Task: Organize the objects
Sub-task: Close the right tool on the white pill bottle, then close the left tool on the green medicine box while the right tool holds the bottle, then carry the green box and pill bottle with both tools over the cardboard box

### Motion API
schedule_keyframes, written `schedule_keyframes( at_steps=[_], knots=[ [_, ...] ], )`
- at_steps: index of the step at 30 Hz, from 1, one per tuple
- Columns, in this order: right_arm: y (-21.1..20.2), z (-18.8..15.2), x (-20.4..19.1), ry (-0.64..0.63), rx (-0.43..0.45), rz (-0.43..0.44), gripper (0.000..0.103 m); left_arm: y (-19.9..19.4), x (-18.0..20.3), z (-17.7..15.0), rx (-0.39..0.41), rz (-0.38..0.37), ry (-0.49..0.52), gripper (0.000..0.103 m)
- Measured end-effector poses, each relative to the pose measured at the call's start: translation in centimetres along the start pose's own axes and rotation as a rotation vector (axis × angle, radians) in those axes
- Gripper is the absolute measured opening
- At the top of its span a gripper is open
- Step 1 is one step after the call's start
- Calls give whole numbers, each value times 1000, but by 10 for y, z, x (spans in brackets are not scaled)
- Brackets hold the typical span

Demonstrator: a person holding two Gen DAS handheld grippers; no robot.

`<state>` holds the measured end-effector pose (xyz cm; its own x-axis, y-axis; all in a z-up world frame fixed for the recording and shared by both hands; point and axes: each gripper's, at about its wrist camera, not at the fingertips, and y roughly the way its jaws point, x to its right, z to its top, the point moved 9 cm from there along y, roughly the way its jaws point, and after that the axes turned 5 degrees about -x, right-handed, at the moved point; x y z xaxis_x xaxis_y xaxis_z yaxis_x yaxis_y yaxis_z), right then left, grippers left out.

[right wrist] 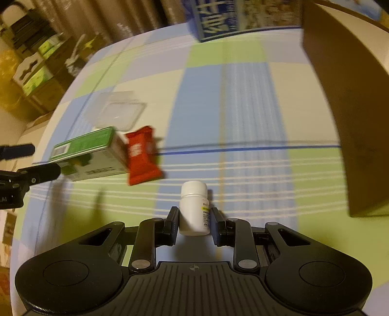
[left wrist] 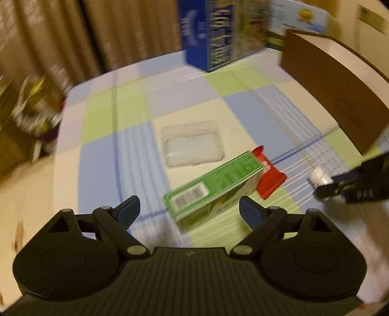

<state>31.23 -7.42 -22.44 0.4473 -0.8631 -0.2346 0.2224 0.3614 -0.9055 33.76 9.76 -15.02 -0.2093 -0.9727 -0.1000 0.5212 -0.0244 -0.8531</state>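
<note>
Left gripper [left wrist: 189, 210]: we see it spread wide — the green box [left wrist: 214, 184] lies just ahead on the checked cloth [left wrist: 121, 145]
Right gripper [right wrist: 193, 222]: closed around the white bottle [right wrist: 193, 210] (upright, above the cloth)
Red packet [right wrist: 143, 155]: touching the box's far end

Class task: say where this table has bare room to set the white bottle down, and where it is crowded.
Bare cloth lies between the red packet and the brown carton, back to the blue box. The left is crowded: green box, red packet, clear tray.
</note>
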Motion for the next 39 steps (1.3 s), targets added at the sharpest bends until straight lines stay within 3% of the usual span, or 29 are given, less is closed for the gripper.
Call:
schedule_keyframes(
  at_steps=[4,9,14,16,22,25,34,39],
  knots=[
    [-11,-6,24,59,11,-2,24,15,13,11,-1,-68,113,86],
    [-24,-14,48,105,16,-17,24,34,25,13,-40,-92,210,84],
    [-33,-23,66,122,18,-41,24,42,32,11,-80,-113,239,66],
    [-37,-26,72,130,19,-43,24,41,32,11,-86,-107,239,53],
    [-43,-31,82,128,18,-49,24,33,36,3,-113,-127,191,33],
    [-45,-35,84,117,18,-55,24,29,36,-4,-152,-135,107,26],
    [-53,-56,83,53,9,-74,24,8,41,-38,-223,-122,-178,25],
    [-61,-72,82,19,-7,-74,24,-7,68,-56,-244,-133,-207,25]
  ],
)
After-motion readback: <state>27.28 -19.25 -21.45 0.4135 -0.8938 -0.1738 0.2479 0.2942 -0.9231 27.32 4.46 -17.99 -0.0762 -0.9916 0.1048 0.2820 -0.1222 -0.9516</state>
